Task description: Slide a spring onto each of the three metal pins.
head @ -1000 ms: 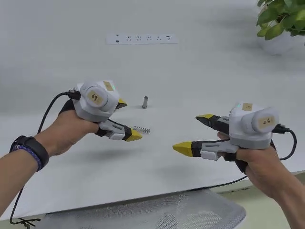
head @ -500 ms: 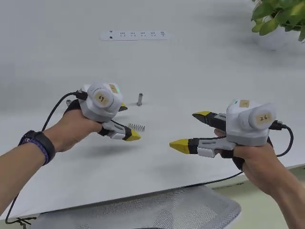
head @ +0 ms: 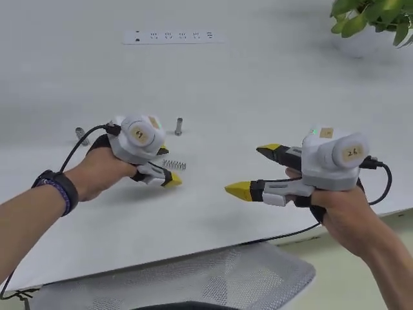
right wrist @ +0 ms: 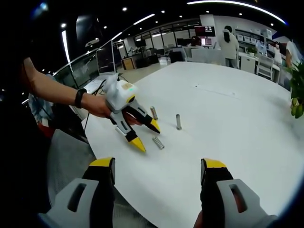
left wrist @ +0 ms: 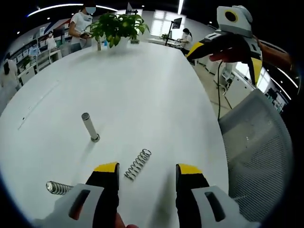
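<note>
White tabletop (head: pixel 271 90): short grey metal pin (head: pixel 179 126) stands upright. Loose steel coil spring (head: pixel 174 165) lies just in front of it, second metal pin (head: pixel 81 135) left of it, white power strip (head: pixel 173 37) well behind, green potted plant (head: pixel 361 16) far back-right.

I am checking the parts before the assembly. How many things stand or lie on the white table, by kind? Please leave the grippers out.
Grey metal pins: 2
Coiled metal springs, one loose, one seemingly on a pin: 2
White power strip: 1
Green potted plant: 1
Total: 6
</note>
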{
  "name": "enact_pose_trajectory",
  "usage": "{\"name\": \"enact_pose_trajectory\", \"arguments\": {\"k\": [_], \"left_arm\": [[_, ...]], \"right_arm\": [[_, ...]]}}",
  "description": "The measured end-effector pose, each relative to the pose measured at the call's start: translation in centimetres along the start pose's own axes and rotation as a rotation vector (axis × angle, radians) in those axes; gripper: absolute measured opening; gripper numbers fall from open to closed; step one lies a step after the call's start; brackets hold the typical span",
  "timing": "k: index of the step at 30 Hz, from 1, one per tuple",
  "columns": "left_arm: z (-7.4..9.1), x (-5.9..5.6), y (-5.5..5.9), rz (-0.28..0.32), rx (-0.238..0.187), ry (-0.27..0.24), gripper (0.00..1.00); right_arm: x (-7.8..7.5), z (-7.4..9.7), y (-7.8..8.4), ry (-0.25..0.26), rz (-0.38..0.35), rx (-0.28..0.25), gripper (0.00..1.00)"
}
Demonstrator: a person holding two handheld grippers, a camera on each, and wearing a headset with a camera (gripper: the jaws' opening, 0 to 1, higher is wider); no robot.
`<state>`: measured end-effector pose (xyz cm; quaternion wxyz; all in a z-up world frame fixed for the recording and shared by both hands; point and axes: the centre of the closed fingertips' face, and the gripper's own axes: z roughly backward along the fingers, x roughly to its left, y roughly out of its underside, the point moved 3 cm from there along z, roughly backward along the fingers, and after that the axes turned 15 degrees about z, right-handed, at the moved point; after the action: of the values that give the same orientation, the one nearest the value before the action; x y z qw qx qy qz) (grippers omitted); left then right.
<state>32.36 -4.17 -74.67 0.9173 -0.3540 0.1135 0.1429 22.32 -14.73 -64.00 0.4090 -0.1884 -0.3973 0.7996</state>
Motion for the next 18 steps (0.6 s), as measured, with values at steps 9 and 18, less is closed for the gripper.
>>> {"name": "enact_pose_trajectory", "arguments": {"k": [9,18], "left_arm": [[-0.6,0.6,0.7,-0.012,0.028,-0.019,0.31],[-0.7,1.2,0.6,-0.022,0.027,-0.043,0.2]], "right_arm": [[0.0,0.1,0.2,0.003,-0.008,0.004,0.72],[-0.2,0.1,0.3,0.004,-0.012,0.004,0.72]]}}
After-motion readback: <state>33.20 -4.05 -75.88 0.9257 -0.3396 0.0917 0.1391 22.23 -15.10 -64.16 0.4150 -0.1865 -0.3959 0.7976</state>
